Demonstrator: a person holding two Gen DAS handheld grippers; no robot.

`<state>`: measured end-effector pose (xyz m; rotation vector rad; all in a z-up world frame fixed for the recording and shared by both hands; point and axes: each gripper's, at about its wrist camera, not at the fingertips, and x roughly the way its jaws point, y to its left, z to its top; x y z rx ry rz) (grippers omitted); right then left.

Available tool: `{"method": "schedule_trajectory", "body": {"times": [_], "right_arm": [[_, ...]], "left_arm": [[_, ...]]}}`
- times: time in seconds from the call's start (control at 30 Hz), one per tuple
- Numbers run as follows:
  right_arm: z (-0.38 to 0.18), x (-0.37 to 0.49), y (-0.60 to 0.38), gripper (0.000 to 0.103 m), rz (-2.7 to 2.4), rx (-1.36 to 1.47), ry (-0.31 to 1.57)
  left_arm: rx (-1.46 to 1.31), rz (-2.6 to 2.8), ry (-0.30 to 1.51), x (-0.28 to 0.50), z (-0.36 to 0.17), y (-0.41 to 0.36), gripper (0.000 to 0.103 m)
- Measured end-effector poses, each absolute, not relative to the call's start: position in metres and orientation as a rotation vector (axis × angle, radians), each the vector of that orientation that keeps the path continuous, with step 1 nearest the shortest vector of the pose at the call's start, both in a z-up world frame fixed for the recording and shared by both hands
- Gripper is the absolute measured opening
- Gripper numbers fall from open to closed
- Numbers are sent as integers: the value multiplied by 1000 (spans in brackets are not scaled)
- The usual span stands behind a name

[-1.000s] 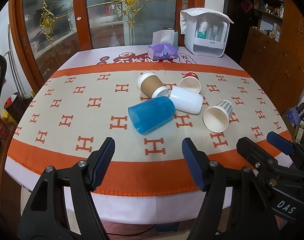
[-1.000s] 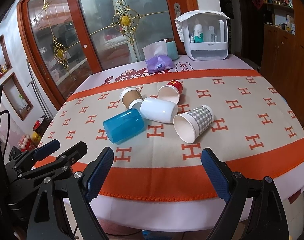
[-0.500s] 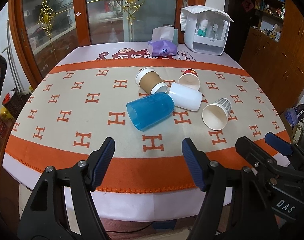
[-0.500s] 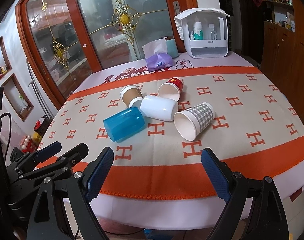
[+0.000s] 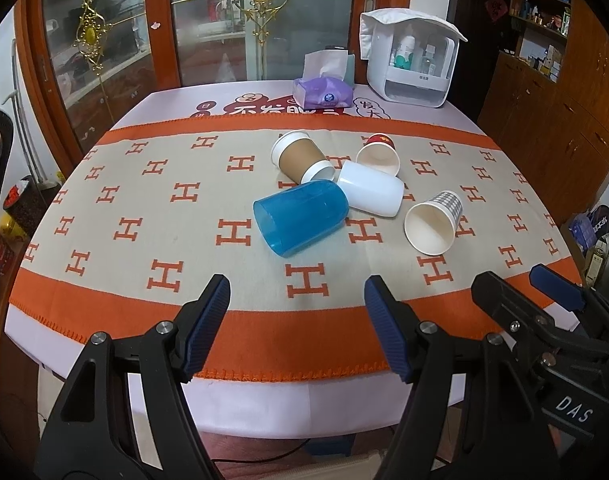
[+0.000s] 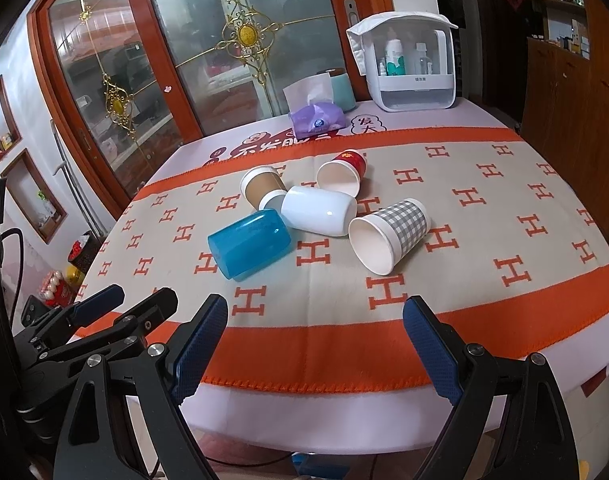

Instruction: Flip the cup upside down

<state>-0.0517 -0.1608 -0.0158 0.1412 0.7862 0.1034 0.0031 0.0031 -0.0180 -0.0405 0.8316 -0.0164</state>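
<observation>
Several cups lie on their sides in a cluster on the orange-and-beige cloth: a blue plastic cup, a white cup, a brown paper cup, a red paper cup and a grey-checked paper cup. My left gripper is open and empty, over the table's near edge in front of the blue cup. My right gripper is open and empty, near the front edge before the checked cup.
A purple tissue pack and a white cosmetics box stand at the table's far side. Glass doors with orange frames are behind. Wooden cabinets line the right. The table edge is just below my grippers.
Both views have shifted slightly; the cups sit a little lower and nearer in view. Neither gripper has changed its opening. No cup has moved.
</observation>
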Motion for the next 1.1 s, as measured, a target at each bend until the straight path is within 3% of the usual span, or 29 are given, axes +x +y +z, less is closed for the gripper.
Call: {"method": "schedule_trajectory", "body": {"times": [0.67,1.1], "right_arm": [[-24,-45,-151,91,122,156,839],[-27,39,-164,91,131,212,937]], "left_arm": [[14,-35,849,14,-17,6,67],[182,-227,934,93,-10,7,68]]}}
